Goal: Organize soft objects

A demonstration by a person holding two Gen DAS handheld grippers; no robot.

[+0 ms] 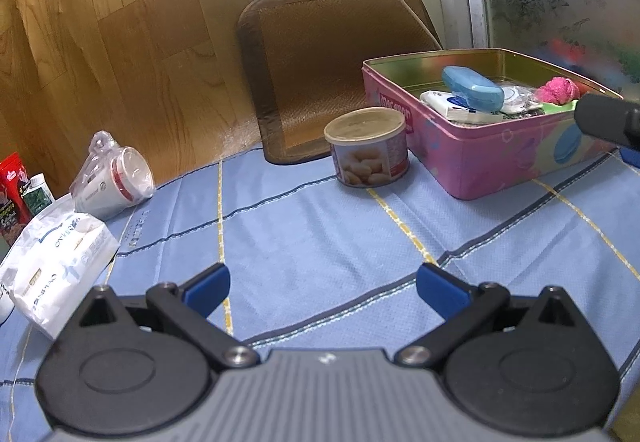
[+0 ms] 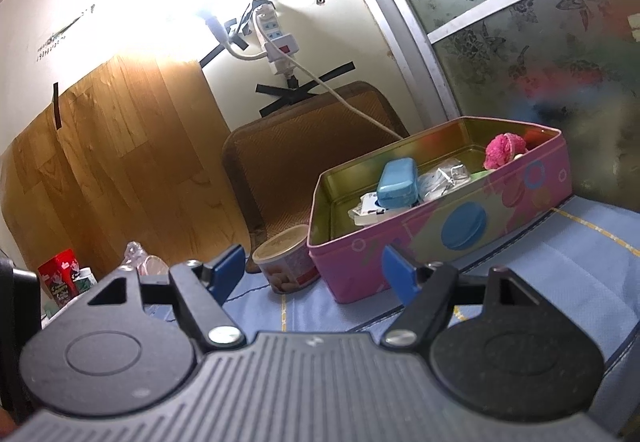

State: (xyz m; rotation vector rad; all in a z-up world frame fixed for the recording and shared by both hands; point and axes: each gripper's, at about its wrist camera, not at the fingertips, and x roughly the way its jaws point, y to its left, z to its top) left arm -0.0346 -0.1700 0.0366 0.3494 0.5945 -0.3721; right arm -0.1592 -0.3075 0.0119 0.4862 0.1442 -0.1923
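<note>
A pink tin box stands on the blue checked cloth, holding a blue case, white packets and a pink fluffy ball. A white tissue pack lies at the left on the cloth. My left gripper hovers open above the cloth with nothing between its blue pads. My right gripper is open and empty too, just short of the tin's near left corner. Its dark body enters the left wrist view at the right edge.
A round nut can stands against the tin's left side. A bagged cup and a red packet lie at the far left. A brown woven cushion leans on the wall behind, under a taped power strip.
</note>
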